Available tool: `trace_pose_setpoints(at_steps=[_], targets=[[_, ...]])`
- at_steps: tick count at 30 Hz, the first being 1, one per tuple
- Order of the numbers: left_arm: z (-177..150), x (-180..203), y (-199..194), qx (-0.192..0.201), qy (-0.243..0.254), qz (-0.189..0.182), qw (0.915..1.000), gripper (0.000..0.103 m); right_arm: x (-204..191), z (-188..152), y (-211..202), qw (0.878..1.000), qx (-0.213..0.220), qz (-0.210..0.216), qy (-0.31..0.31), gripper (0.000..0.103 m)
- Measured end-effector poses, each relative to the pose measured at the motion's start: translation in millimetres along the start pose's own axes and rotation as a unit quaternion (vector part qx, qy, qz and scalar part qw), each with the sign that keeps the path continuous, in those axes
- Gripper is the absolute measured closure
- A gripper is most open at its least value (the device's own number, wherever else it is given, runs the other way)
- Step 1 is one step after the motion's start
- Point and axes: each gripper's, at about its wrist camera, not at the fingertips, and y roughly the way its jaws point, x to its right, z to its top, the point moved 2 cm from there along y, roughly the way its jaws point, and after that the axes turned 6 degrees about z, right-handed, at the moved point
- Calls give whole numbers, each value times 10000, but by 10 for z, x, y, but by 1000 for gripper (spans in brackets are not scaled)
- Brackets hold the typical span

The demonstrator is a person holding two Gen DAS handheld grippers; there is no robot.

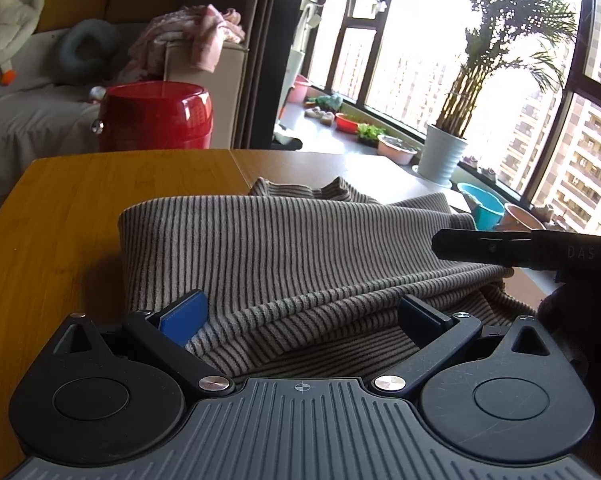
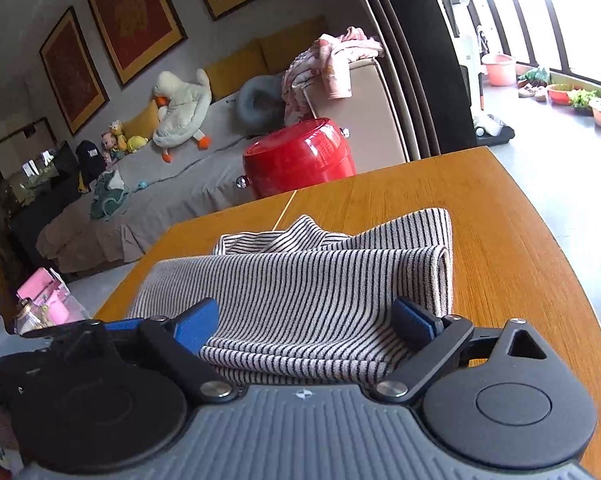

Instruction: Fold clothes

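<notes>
A beige garment with dark stripes (image 1: 284,248) lies folded in layers on the wooden table (image 1: 60,216). My left gripper (image 1: 300,320) is open, its blue pads wide apart over the garment's near edge. The right gripper shows in the left wrist view as a dark bar (image 1: 500,248) at the garment's right end. In the right wrist view the same garment (image 2: 320,280) lies on the table (image 2: 500,240), and my right gripper (image 2: 308,324) is open over its near edge, with cloth lying between the fingers.
A red round stool (image 1: 156,116) stands beyond the table's far edge, with a sofa (image 2: 204,148) holding a plush goose behind it. A potted palm (image 1: 444,156) and several plastic basins stand by the windows on the right.
</notes>
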Motion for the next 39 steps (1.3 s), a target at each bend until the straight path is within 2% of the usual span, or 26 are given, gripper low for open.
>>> trace_pose_setpoints(at_steps=[3, 4, 5, 7, 11, 15, 20, 22, 25, 26, 31, 34, 37, 39], targets=[[3, 40, 8, -65, 109, 89, 9999, 0, -64, 25, -18, 9991, -53, -330, -252, 34], [4, 49, 8, -78, 123, 101, 9998, 0, -78, 40, -40, 9987, -45, -403, -307, 45], [4, 55, 7, -84, 128, 103, 9998, 0, -91, 55, -62, 9982, -38, -475, -361, 49], [1, 47, 4, -82, 107, 84, 9999, 0, -107, 75, -98, 9973, -53, -582, -446, 50], [-5, 43, -3, -69, 98, 77, 9999, 0, -39, -5, -67, 9974, -264, -470, -469, 52], [-2, 24, -50, -18, 9, 53, 10000, 0, -29, -57, -59, 9968, -240, -465, -607, 51], [11, -15, -138, 68, -169, 6, 9998, 0, -45, -74, -72, 9965, -244, -440, -669, 45], [45, -87, -270, 292, -401, 30, 9988, 0, -47, -79, -78, 9965, -243, -424, -682, 45], [175, -364, -386, 582, -936, 369, 9932, 7, 29, 18, -92, 9973, -228, -420, -566, 41], [224, -468, -376, 558, -1105, 428, 9914, 13, 59, 60, -96, 9975, -224, -425, -525, 39], [358, -839, 72, -361, -1457, 107, 9886, 20, 208, 266, -118, 9983, -206, -451, -316, 36], [415, -919, 216, -527, -1429, 113, 9883, 18, 298, 390, -131, 9985, -195, -466, -191, 37], [477, -928, 314, -604, -1386, 9, 9885, 14, 388, 515, -144, 9987, -183, -481, -66, 31], [517, -909, 387, -640, -1372, -68, 9885, 11, 550, 581, -39, 9978, -323, -566, 134, 30]])
